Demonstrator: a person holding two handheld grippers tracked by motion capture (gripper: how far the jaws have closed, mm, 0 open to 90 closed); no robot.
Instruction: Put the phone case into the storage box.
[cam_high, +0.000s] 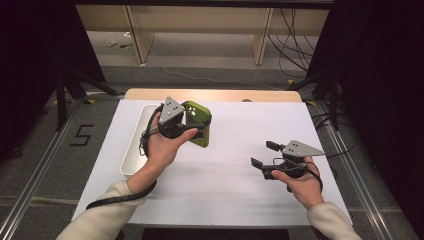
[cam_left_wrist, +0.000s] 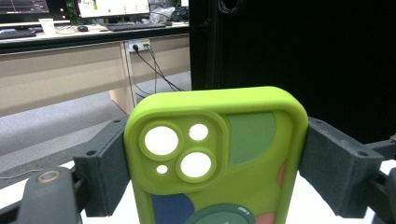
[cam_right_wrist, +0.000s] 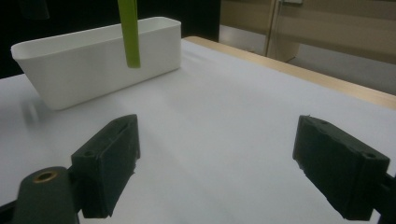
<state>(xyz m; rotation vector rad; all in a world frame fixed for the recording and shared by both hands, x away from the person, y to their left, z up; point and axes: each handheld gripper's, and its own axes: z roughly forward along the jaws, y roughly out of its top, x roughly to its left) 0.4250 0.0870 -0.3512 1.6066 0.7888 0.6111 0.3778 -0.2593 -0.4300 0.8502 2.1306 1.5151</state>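
My right gripper (cam_high: 264, 154) hovers low over the white table (cam_high: 225, 190) nearest me, jaws spread wide with nothing between them. Farther out, my left gripper (cam_high: 192, 125) clamps the green phone case (cam_left_wrist: 219, 154) by its two long edges, lifted clear of the table and just beside the white bin (cam_high: 136, 145). To set it down well, I judge I should keep the squeeze even, carry the case over the bin's opening, lower it level and let go only once it rests. From the high view the bin looks empty, though my hand hides part of it.
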